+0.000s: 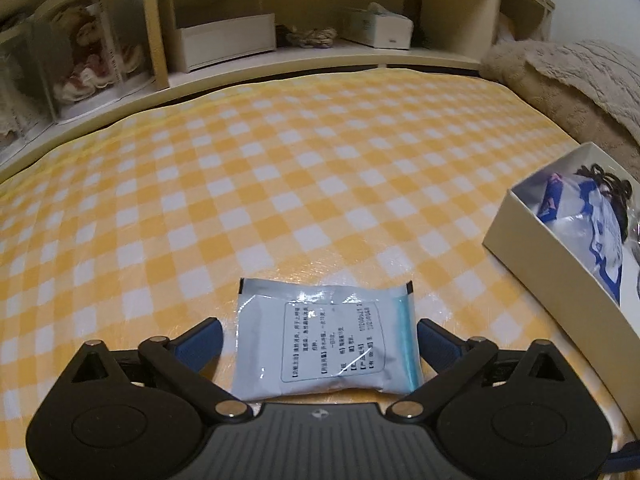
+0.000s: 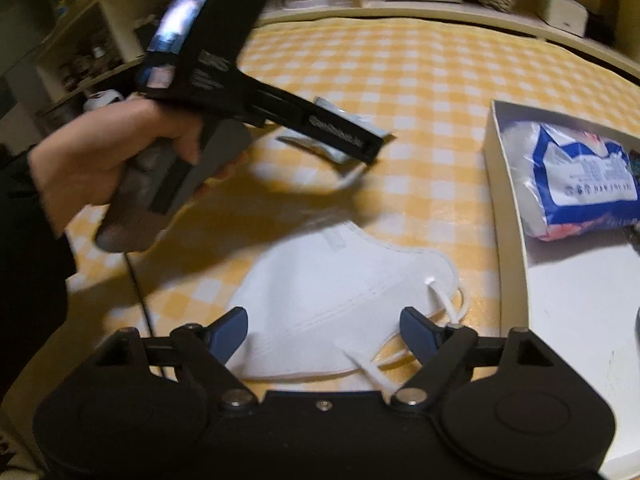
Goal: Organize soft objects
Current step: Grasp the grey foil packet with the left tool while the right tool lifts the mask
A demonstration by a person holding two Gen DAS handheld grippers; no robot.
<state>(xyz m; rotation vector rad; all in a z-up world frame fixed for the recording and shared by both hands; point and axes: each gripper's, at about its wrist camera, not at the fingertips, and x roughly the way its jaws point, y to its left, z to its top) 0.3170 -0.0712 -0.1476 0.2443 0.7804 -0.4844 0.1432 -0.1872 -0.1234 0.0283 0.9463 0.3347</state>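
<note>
A pale grey sealed pouch point(image 1: 326, 340) with printed text lies flat on the yellow checked cloth point(image 1: 280, 184). My left gripper point(image 1: 320, 338) is open, its blue fingers on either side of the pouch, not pressing it. In the right wrist view the pouch point(image 2: 340, 136) lies partly hidden under the left gripper body point(image 2: 224, 80). A white folded face mask point(image 2: 340, 304) with ear loops lies on the cloth. My right gripper point(image 2: 324, 330) is open, its fingers straddling the mask's near edge. A white box point(image 2: 496, 216) at the right holds a blue and white packet point(image 2: 580, 184).
The same box point(image 1: 536, 248) sits at the right in the left wrist view, with packets and a dark item inside. A beige fuzzy blanket point(image 1: 568, 80) lies at the far right. Wooden shelves point(image 1: 280, 20) with white bins line the far edge.
</note>
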